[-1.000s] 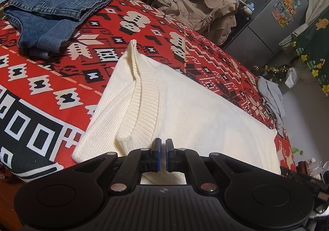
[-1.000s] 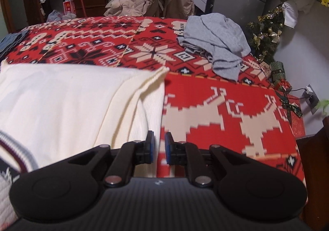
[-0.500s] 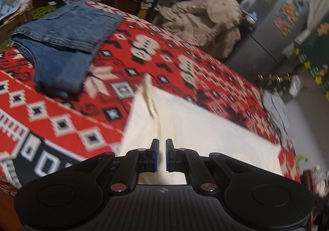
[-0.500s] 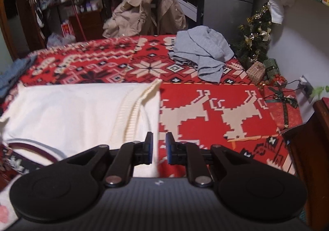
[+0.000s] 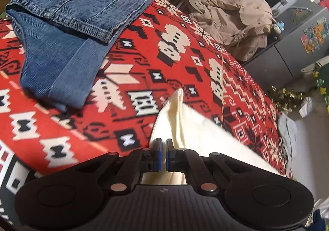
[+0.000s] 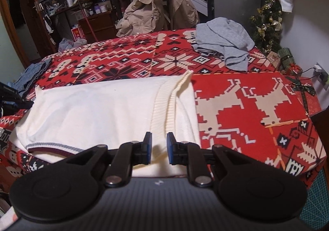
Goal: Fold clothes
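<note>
The left claw point(image 5: 162, 153) is clenched on the edge of the cream sweater point(image 5: 195, 134), and a fold of that knit runs up from between its blue pads toward 12 o'clock. A second ago this view showed the sweater lying broad and flat with its ribbed band in front of the claw; now only a narrow, lifted strip of it shows, and the folded jeans point(image 5: 67, 31) at 10 o'clock loom much larger and nearer. The red patterned blanket point(image 5: 185, 50) fills more of the left view than before.

The right claw point(image 6: 159, 147) is opening. Its blue pads stand apart, with the cream sweater point(image 6: 98, 111) lying under and between them, not pressed by them. A second ago the pads stood closer together. The sweater now lies farther out in the right view, spread on the red patterned blanket point(image 6: 257, 111), its ribbed band running toward 1 o'clock and its striped collar at 8 o'clock.

A grey garment point(image 6: 222, 43) lies crumpled at 1 o'clock in the right view, nearer the far edge than before. A tan jacket point(image 6: 160, 6) hangs over a chair at 12 o'clock.

No writing or label can be read anywhere in either view.
</note>
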`<state>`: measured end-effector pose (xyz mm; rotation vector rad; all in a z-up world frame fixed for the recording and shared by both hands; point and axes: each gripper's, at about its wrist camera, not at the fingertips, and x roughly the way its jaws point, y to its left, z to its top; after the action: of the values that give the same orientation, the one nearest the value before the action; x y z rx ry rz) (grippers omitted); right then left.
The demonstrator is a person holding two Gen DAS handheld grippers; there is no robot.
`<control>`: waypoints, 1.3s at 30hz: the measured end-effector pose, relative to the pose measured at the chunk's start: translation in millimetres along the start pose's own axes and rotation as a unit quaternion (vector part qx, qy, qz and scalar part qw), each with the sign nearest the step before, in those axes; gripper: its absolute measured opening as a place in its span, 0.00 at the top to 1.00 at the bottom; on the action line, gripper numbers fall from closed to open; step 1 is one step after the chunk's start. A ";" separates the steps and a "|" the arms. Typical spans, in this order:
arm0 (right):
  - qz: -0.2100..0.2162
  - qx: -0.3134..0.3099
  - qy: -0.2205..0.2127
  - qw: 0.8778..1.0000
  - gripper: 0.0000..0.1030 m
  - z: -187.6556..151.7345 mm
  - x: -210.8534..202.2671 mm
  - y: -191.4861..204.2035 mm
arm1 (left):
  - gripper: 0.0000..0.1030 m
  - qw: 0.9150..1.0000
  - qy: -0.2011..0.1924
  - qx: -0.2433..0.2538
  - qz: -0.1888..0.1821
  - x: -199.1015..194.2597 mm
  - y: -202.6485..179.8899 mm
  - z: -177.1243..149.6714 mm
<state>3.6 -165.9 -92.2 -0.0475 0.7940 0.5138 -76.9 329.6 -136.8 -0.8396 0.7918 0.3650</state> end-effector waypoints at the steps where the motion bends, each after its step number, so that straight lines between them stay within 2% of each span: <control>1: 0.001 -0.001 0.000 1.000 0.84 0.1 0.3 0.6 | 0.96 1.000 0.001 0.000 -0.001 -2.9 2.3 -3.4; 11: 0.010 0.001 0.001 1.000 0.82 -3.8 -2.0 5.5 | 0.97 1.000 0.008 0.013 0.004 -32.6 18.1 -37.8; 17: 0.010 0.003 -0.003 1.000 0.79 -10.2 -14.8 7.3 | 0.97 0.999 0.004 0.036 0.023 -47.8 20.3 -53.8; 21: 0.010 0.003 -0.013 1.000 0.79 -11.9 -27.3 8.7 | 0.97 0.999 0.002 0.032 0.034 -57.3 27.8 -60.9; 25: 0.006 -0.011 -0.032 0.999 0.77 -10.7 -43.4 17.4 | 0.97 1.000 -0.012 0.007 0.013 -74.4 38.3 -65.1; 28: 0.005 -0.023 -0.055 0.998 0.67 -8.7 -58.6 26.4 | 0.96 1.000 -0.026 0.012 -0.003 -91.6 36.1 -67.3; 30: 0.004 -0.029 -0.069 0.997 0.59 -7.0 -69.7 33.3 | 0.93 0.999 -0.037 0.035 -0.012 -104.3 28.0 -69.6; 31: 0.004 -0.033 -0.077 0.996 0.56 -6.4 -75.3 36.9 | 0.86 0.998 -0.044 0.052 -0.013 -111.0 22.1 -71.3; 32: 0.003 -0.037 -0.086 0.996 0.48 -5.8 -80.9 40.5 | 0.70 0.996 -0.052 0.071 -0.011 -117.8 15.3 -73.4; 33: 0.002 -0.039 -0.096 0.995 0.35 -5.3 -86.6 43.7 | 0.60 0.994 -0.060 0.089 -0.005 -123.5 8.4 -75.5; 34: 0.000 -0.040 -0.107 0.993 0.28 -4.9 -92.4 46.8 | 0.41 0.992 -0.070 0.103 0.001 -128.6 2.5 -78.0; 35: -0.001 -0.042 -0.117 0.992 0.13 -4.5 -98.2 49.8 | 0.32 0.990 -0.081 0.115 0.008 -133.4 -2.8 -80.6; 36: -0.003 -0.043 -0.128 0.991 0.03 -4.1 -103.9 52.8 | 0.31 0.988 -0.089 0.124 0.009 -136.5 -6.1 -83.0; 37: -0.003 -0.043 -0.139 0.989 0.01 -4.0 -109.2 55.0 | 0.28 0.987 -0.096 0.131 0.007 -138.7 -8.4 -85.3; 39: -0.006 -0.042 -0.147 0.988 0.01 -3.5 -115.4 58.3 | 0.27 0.990 -0.087 0.108 -0.005 -133.3 -3.9 -85.0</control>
<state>-93.0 -164.4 -6.1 -0.0541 0.4838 0.5279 -203.7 262.7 -70.1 -0.5990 0.6505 0.3325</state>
